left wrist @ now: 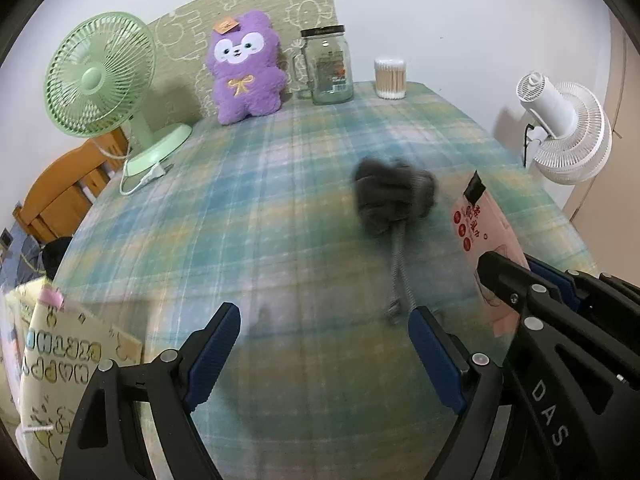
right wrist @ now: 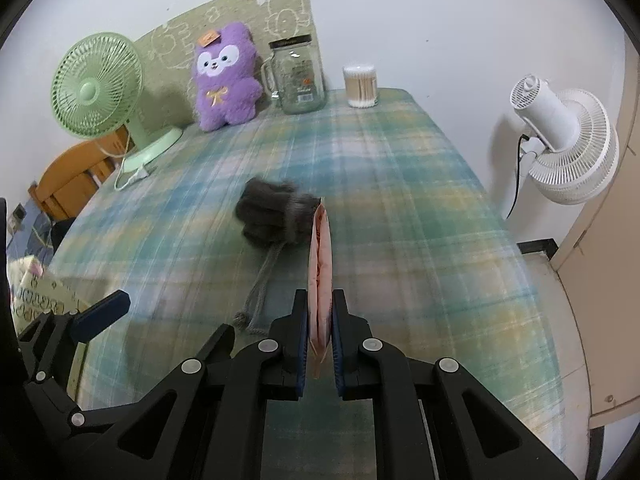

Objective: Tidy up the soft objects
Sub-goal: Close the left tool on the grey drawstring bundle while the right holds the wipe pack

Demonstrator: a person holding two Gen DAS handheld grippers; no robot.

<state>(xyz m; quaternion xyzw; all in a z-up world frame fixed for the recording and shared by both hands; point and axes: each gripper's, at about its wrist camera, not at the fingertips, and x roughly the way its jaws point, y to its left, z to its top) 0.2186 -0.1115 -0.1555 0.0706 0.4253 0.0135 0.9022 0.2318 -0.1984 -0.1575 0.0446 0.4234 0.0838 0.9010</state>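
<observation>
1. Tablecloth point(left wrist: 280, 208): plaid, green-blue-yellow, covering the table I am working over; blurred in both my wrist views.
2. Left gripper point(left wrist: 324, 320): my jaws stand wide apart, nothing between them, hanging above the near part of the cloth.
3. Right gripper point(right wrist: 320, 312): my jaws are closed narrow on a pink packet point(right wrist: 320, 256), gripped at its lower end; the packet stands on edge, pointing away from me. In the left view the same packet shows red print and a black top corner.
4. Grey bath pouf point(left wrist: 394, 196): soft mesh ball lying mid-table, its grey cord point(left wrist: 398, 276) trailing toward me. It lies just left of the packet's far tip in the right view; whether they touch I cannot tell.
5. Purple plush bear point(left wrist: 244, 68): upright at the far edge, leaning against a green patterned board point(left wrist: 256, 4); orange tag on its head.
6. Glass jar point(left wrist: 326, 66): black lid, beside the plush, to its right.
7. Cotton swab tub point(left wrist: 390, 78): far right corner, near the jar.
8. Green desk fan point(left wrist: 100, 76): far left of the table, cable beside its base.
9. White fan point(left wrist: 568, 132): off the table, right side, by the wall.
</observation>
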